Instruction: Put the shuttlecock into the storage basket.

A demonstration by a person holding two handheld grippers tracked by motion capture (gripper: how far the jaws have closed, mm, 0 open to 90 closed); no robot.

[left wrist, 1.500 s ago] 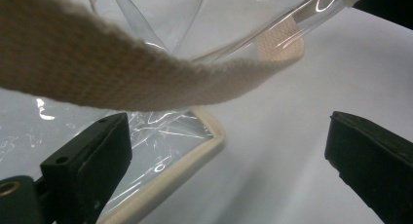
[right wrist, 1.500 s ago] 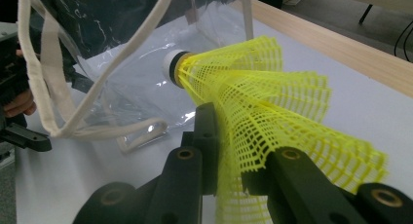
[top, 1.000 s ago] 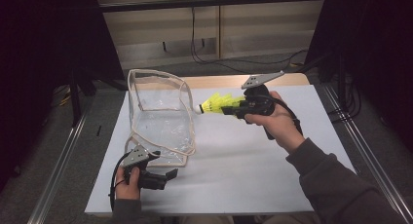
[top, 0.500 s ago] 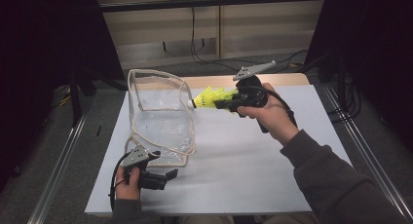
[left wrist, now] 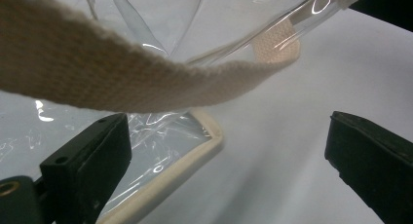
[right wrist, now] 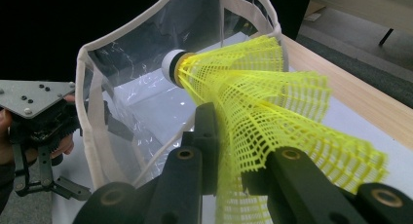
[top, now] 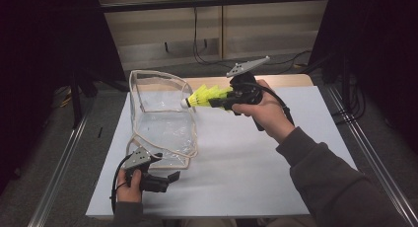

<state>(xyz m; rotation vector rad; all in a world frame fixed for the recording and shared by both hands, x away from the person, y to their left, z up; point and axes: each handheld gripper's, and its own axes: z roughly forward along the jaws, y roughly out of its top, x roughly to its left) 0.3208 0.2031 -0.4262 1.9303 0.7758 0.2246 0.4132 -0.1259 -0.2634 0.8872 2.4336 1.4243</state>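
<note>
Bench [top: 256, 177] topped with a white sheet, wood strip showing at the far edge; dim room around it, dark curtains both sides, pale wall panels and cables behind, metal rails along the floor.

Right claw [top: 220, 102] is raised above the bench, pinching a yellow shuttlecock [top: 204, 96] by its mesh skirt; in the right gripper view the skirt [right wrist: 272, 117] sits squeezed between the two black jaws, white cork tip pointing away from the hand. The tip is right at the upper rim of a clear plastic bag [top: 160, 123], on the bag's right side, at the mouth.

Bag stands open on the left half of the sheet, cream fabric trim along its edges, one strap [left wrist: 122, 83] hanging across the left gripper view.

Left claw [top: 167, 178] is spread, holding nothing, low at the near-left of the bench just beside the bag's near corner; one jaw is close against the trimmed edge.

Right half of the sheet is bare, plenty of room there. Bag's far side is near the back edge of the sheet.
</note>
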